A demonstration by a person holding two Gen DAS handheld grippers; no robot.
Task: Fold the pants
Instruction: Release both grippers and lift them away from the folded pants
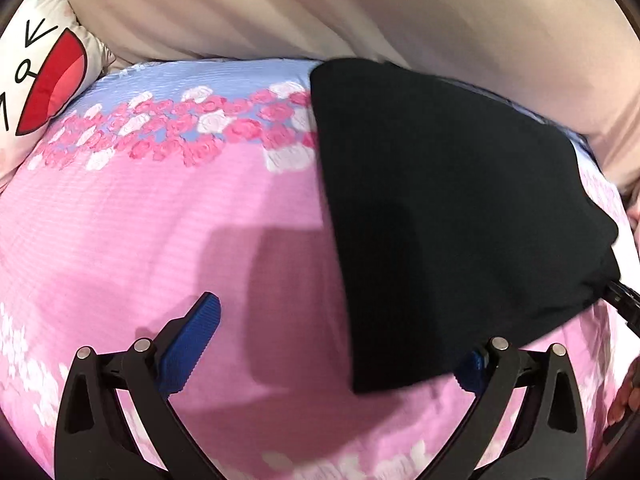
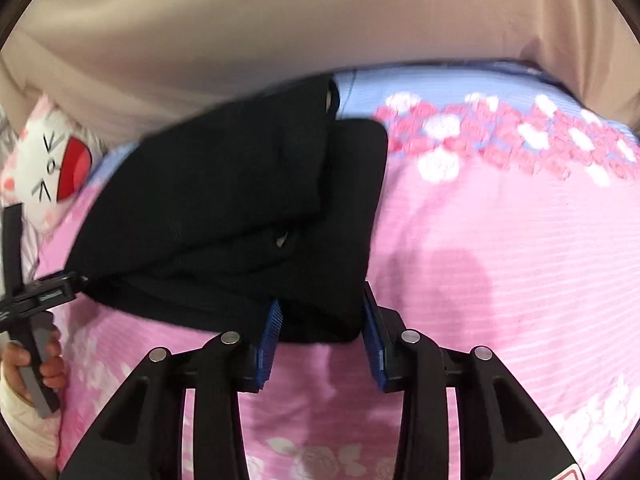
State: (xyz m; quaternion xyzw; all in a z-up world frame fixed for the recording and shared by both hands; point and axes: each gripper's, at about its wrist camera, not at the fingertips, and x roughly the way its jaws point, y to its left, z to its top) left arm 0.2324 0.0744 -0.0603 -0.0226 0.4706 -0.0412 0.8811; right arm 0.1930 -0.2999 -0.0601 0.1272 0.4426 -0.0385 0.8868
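The black pants (image 1: 448, 216) lie folded on a pink flowered bedsheet (image 1: 140, 220). In the left wrist view my left gripper (image 1: 340, 344) is open; its left blue pad (image 1: 192, 348) is free, and the pants' near corner covers most of its right pad (image 1: 472, 364). In the right wrist view the pants (image 2: 240, 208) show stacked layers, and my right gripper (image 2: 320, 324) stands open around their near edge, a blue pad (image 2: 268, 340) on each side. The right gripper's tip (image 1: 624, 300) touches the pants' right corner in the left wrist view.
A beige curtain (image 1: 320, 12) hangs behind the bed. A white cartoon pillow (image 1: 40, 80) lies at the far left, also in the right wrist view (image 2: 52, 160). The left gripper's body and the hand holding it (image 2: 32, 352) are at the left edge.
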